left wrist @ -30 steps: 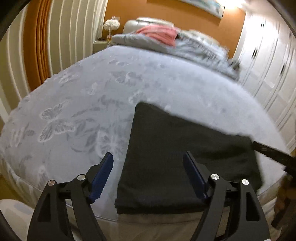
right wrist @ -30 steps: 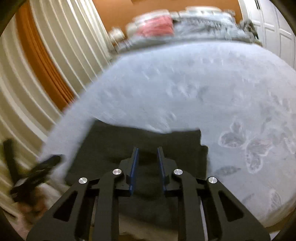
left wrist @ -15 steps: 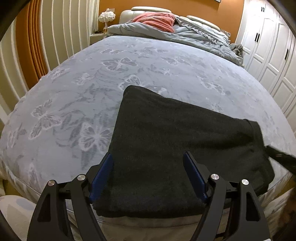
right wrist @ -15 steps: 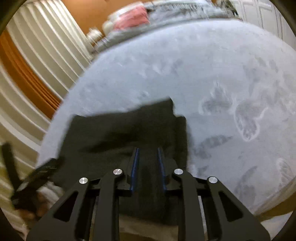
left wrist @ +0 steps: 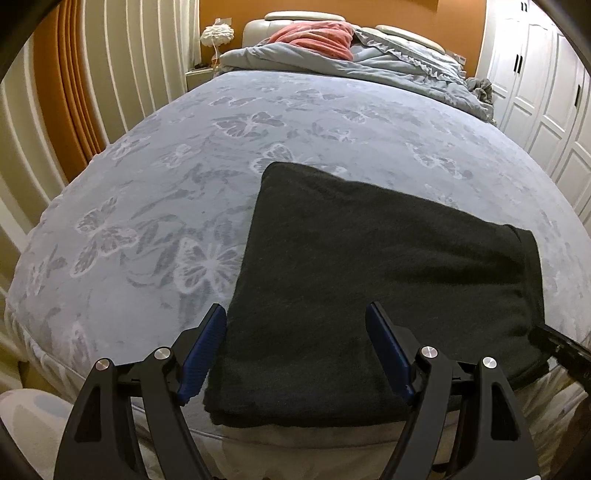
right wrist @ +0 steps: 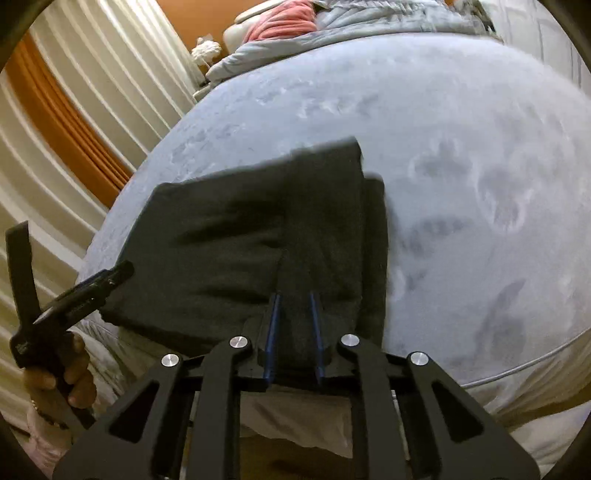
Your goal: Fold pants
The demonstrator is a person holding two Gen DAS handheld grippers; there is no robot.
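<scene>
Right gripper (right wrist: 293,295) just narrowed, clenched on dark pants (left wrist: 369,288) edge; left gripper (left wrist: 295,325) released, hovering; another fold likely imminent.

Bedroom. A large bed (left wrist: 207,206) fills most of the view, covered with a grey-blue spread bearing a pale butterfly pattern. At its head: a cream padded headboard (left wrist: 306,16), a rumpled grey duvet (left wrist: 402,70) and a coral-pink blanket (left wrist: 317,37) heaped on it. The far wall (left wrist: 458,22) is orange. Cream pleated curtains (left wrist: 147,62) with an orange panel hang along the left side. A white fluffy lamp (left wrist: 217,35) stands on a nightstand (left wrist: 199,75). White panelled wardrobe doors (left wrist: 546,96) line the right side. Lighting warm, artificial.
</scene>
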